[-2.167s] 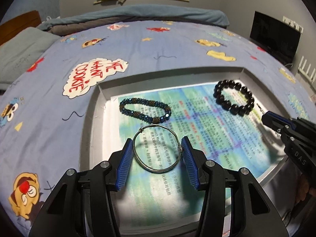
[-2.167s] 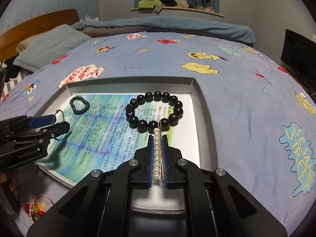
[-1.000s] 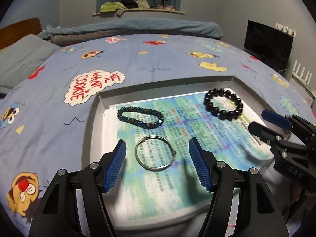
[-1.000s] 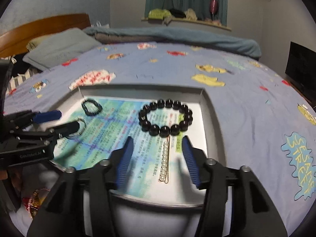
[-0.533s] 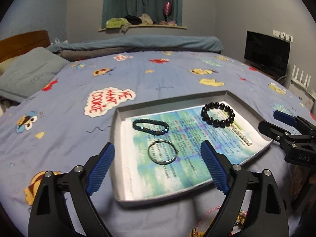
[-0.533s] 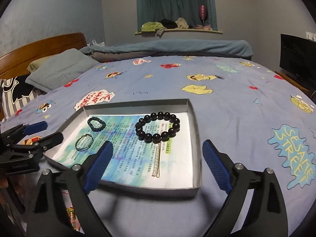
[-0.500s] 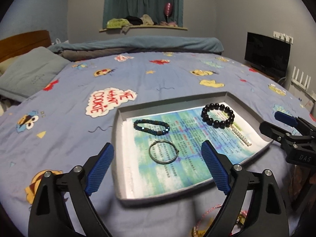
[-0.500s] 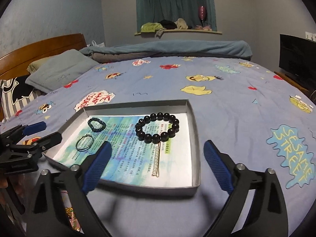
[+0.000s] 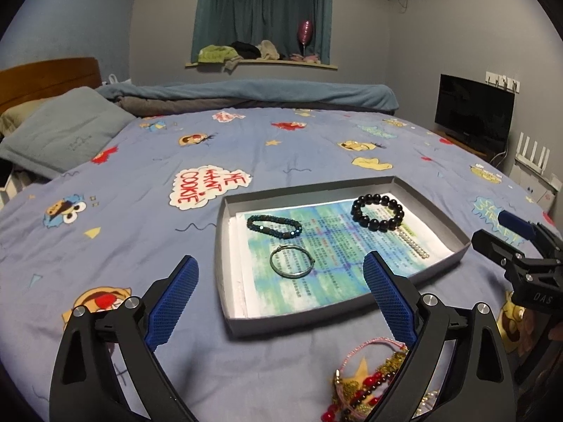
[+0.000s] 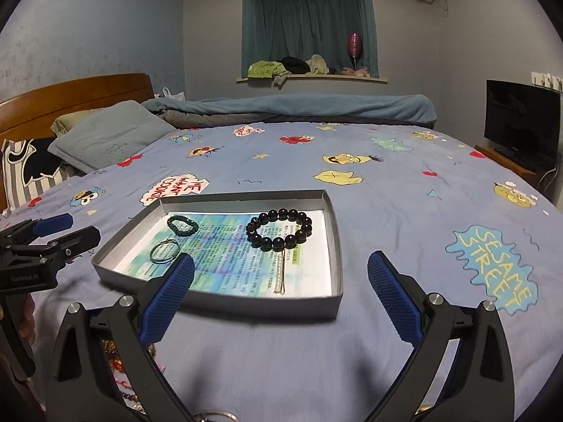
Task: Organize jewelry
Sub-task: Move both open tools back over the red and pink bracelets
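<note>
A grey tray [image 9: 222, 246] [image 10: 336, 232] lined with printed paper lies on the bed. In it lie a dark blue bead bracelet [image 9: 274, 226] [image 10: 181, 226], a thin silver bangle [image 9: 291, 265] [image 10: 164, 251], a black bead bracelet [image 9: 377, 211] [image 10: 279, 229] and a straight pearl strand [image 9: 413, 243] [image 10: 280, 273]. My left gripper [image 9: 279, 290] [image 10: 67, 232] is open and empty, held back from the tray's near edge. My right gripper [image 10: 280, 292] [image 9: 499, 228] is open and empty, also back from the tray.
A heap of red and gold jewelry [image 9: 366, 383] [image 10: 116, 362] lies on the blue cartoon sheet [image 9: 123, 232] in front of the tray. Pillows [image 10: 105, 137] and a wooden headboard are at far left, a TV [image 9: 473, 112] at far right.
Both grippers let go: the left released the silver bangle, the right the pearl strand. Both opened wide and pulled back and up from the tray.
</note>
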### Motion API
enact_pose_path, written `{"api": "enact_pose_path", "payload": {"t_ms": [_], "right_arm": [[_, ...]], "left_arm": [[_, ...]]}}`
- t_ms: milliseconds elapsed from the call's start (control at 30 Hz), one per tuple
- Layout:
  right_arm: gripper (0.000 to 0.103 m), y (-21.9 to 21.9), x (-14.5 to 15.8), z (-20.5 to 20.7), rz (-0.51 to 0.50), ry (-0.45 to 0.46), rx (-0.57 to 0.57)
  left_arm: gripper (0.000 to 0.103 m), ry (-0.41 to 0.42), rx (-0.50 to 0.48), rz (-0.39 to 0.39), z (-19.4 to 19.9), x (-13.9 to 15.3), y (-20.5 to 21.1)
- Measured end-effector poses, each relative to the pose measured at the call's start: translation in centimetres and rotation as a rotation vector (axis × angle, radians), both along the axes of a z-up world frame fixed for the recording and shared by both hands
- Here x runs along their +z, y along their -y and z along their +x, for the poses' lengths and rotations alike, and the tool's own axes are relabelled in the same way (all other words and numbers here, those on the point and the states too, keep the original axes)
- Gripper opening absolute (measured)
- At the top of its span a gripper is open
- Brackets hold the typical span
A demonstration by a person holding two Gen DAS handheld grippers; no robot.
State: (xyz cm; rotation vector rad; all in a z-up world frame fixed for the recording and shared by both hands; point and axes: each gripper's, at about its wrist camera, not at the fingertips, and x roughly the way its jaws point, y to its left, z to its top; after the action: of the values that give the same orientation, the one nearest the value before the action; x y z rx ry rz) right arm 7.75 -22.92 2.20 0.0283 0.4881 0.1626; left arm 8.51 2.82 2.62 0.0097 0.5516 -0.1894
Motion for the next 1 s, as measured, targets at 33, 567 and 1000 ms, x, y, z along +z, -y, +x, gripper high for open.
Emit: {"api": "enact_pose_path", "payload": {"t_ms": [33, 567, 1000], "right_arm": [[0.097, 0.0, -0.1, -0.2, 0.002, -0.004, 0.001], [0.097, -0.1, -2.6, -4.5, -0.015, -0.065, 0.073], [0.097, -0.2, -4.6, -6.7, -0.085, -0.128, 0.101]], "left_arm": [[0.094, 0.002, -0.001, -0.005, -0.3, 0.0, 0.0], [0.094, -0.035, -0.077, 0.013, -4.9, -2.4, 1.2], [0.094, -0.082, -0.122, 0.039, -6.2, -4.6, 2.4]]}}
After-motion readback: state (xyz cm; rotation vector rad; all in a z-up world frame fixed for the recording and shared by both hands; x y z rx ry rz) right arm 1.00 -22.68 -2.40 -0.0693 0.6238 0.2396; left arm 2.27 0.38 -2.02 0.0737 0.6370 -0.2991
